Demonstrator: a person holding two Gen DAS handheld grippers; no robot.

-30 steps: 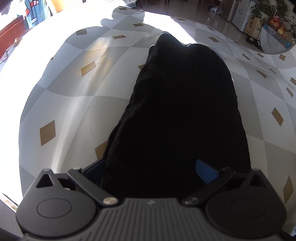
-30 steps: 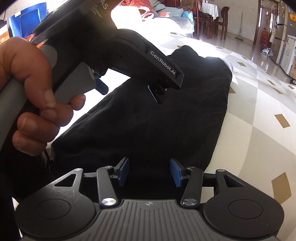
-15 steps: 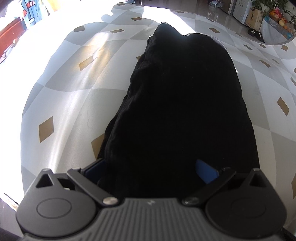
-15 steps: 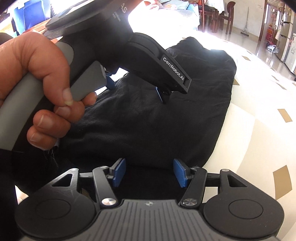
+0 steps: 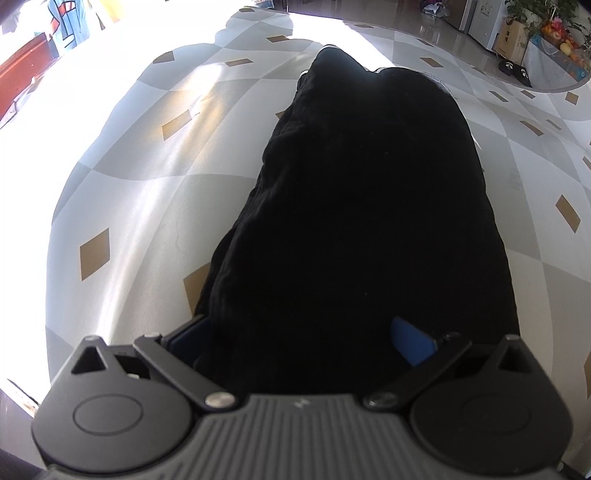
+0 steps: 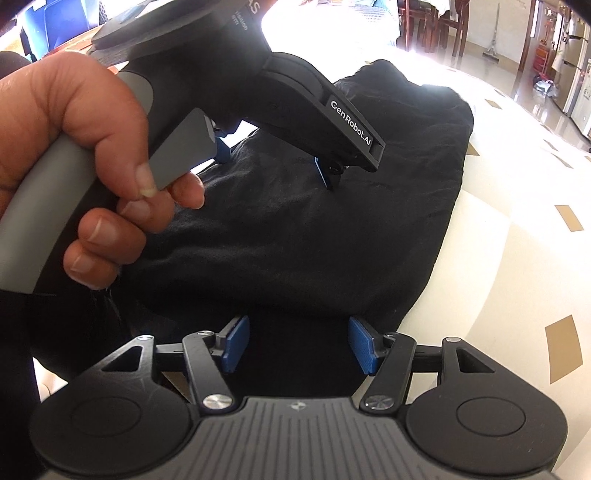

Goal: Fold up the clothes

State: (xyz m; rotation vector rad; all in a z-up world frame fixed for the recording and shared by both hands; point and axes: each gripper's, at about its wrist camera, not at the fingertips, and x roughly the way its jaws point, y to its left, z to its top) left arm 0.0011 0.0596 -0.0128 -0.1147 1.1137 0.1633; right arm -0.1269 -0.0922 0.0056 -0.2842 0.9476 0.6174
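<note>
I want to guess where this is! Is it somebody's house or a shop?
Probably a home's living and dining room: wooden dining chairs, a fridge at the far wall, and a black garment spread on a patterned tablecloth.

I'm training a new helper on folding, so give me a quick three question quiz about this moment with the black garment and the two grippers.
1. True or false: the black garment lies on a checked tablecloth.
2. Which gripper appears in the other one's camera view? A) left B) right
3. Fill in: the right gripper has its blue pads standing ____.

Key: 1 true. 2 A, the left gripper, gripped by a hand, shows in the right wrist view. 3 apart, nothing pinched.
</note>
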